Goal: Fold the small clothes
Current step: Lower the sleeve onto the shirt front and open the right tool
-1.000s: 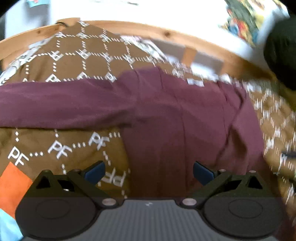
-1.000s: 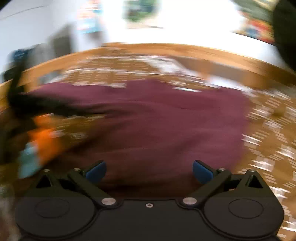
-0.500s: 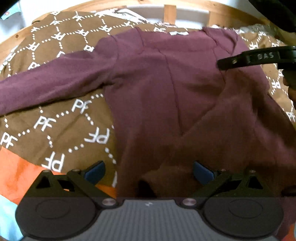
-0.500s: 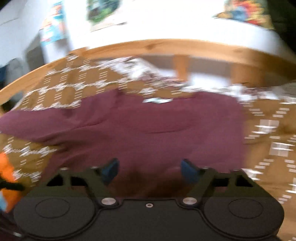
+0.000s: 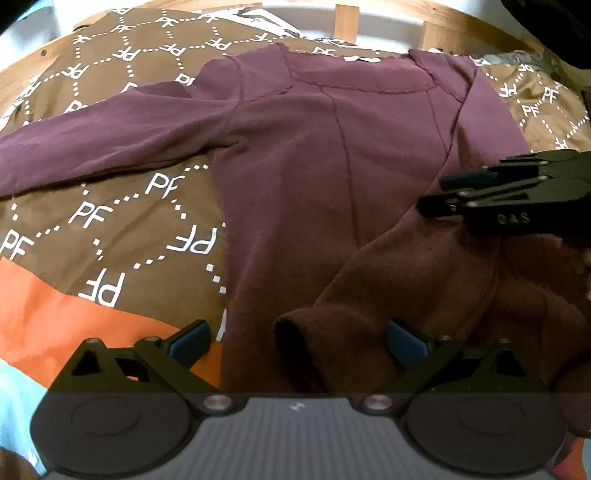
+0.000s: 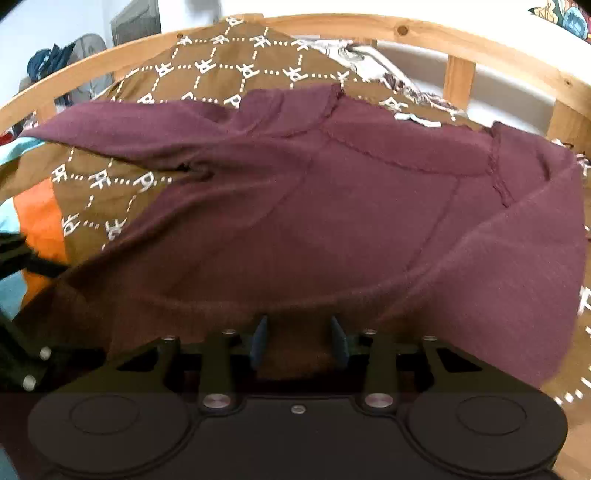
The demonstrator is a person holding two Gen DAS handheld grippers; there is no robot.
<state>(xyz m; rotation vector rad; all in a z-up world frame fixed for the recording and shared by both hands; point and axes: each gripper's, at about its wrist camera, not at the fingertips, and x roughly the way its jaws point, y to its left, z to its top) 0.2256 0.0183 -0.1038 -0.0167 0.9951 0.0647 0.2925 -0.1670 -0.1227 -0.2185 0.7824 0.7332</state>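
Maroon top on the bedspread: right gripper has narrowed, seemingly pinching its sleeve, starting the fold; left gripper remains spread apart.

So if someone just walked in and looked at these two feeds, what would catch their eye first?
The maroon long-sleeved top spread across the brown PF-patterned bedcover, with one sleeve stretched out to the left and the other folded in over its body. Next, the right gripper, closed down on a fold of the top's near edge, while the left gripper stands open over the folded sleeve's cuff. Behind runs the wooden bed rail.
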